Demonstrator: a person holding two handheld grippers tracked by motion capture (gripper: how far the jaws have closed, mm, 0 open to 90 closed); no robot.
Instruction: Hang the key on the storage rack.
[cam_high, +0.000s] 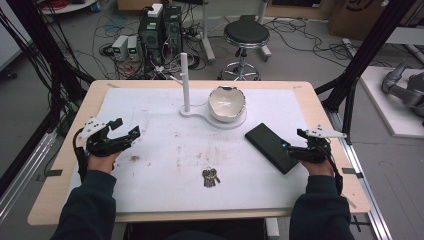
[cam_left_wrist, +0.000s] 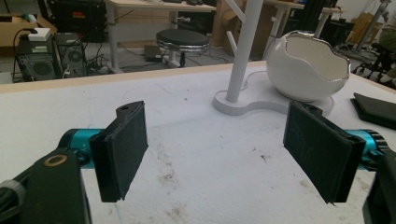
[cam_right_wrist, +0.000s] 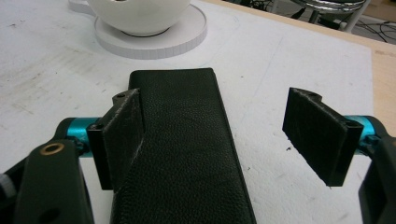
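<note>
A black leather case (cam_high: 272, 146) lies on the white mat at the right. My right gripper (cam_high: 293, 139) hovers open at its near end. In the right gripper view the case (cam_right_wrist: 187, 140) runs between the spread jaws of that gripper (cam_right_wrist: 217, 135), the left pad over its left edge and the right pad well clear. A bunch of keys (cam_high: 210, 177) rests near the front centre. A white egg-shaped bowl (cam_high: 226, 103) sits on a white stand with an upright peg pole (cam_high: 185, 82). My left gripper (cam_high: 127, 127) is open above bare mat at the left, its jaws (cam_left_wrist: 217, 149) holding nothing.
The white mat (cam_high: 150, 165) covers a wooden table (cam_high: 60, 200) and carries brown stains near its middle. Beyond the far edge stand a black stool (cam_high: 245, 34) and computer towers (cam_high: 160, 30) amid cables. Black frame posts flank both sides of the table.
</note>
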